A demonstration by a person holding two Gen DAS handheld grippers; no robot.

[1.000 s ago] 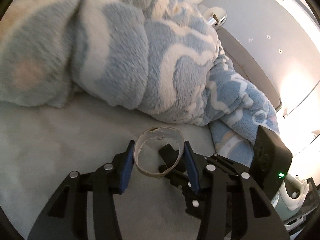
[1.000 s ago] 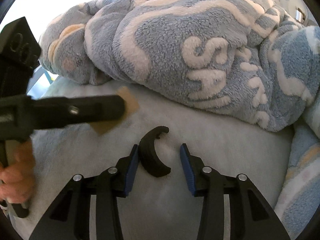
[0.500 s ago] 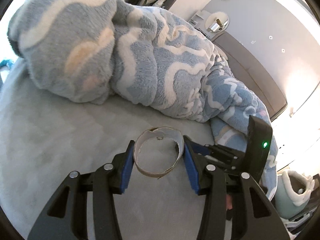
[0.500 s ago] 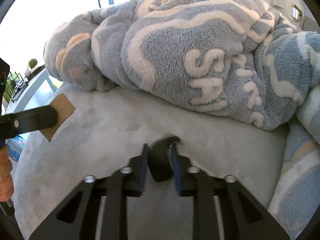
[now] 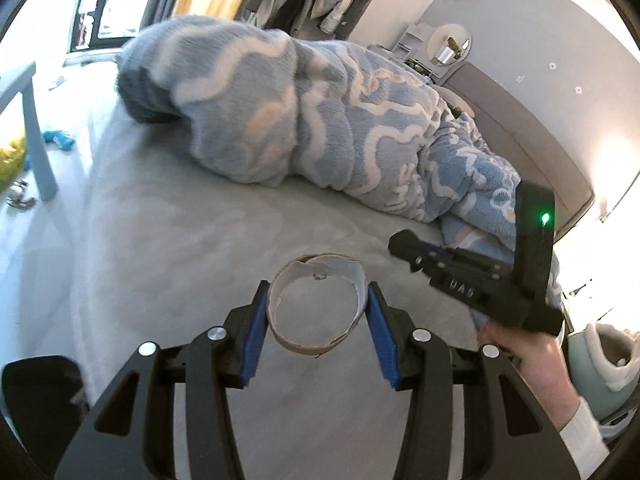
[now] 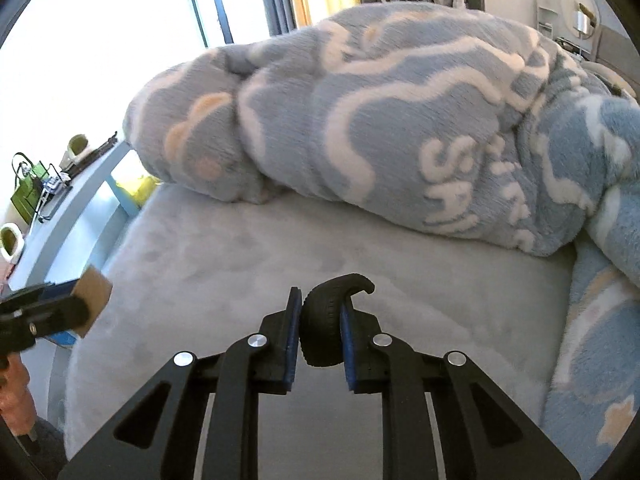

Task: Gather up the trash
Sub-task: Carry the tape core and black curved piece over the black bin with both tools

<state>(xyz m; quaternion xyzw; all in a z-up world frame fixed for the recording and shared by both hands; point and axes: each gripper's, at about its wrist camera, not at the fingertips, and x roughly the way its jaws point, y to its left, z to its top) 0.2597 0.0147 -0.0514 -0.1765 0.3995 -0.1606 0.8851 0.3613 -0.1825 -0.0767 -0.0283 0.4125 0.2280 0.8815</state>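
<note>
the left gripper (image 5: 316, 320) is part way open, and its blue pads (image 5: 253, 340) squeeze a cardboard ring (image 5: 318, 308) from both sides. the ring is like the end of an empty paper roll. its hole faces the camera, so its round sides push out on the pads. it hangs in the air above the bed (image 5: 160, 240), not touching it.

the right gripper (image 6: 320, 332) has just closed tight. between its pads is a black curved piece (image 6: 326, 320) with ridges, a bit like a chunk of small tyre. its long way runs up from the pads and its hooked tip pokes out past the fingertips. it is off the bed too.

so both bits of trash are in the tools now, not on the bed. from the left camera the right gripper (image 5: 404, 248) is just beside the ring, on its far right side, with a hand (image 5: 528, 364) under it.

behind both tools a fluffy blue blanket (image 6: 400, 120) lies bunched up on the bed.

i think the next job is to carry both things to a bin. i cannot see a bin. the two tools are close together, so they could bump.
</note>
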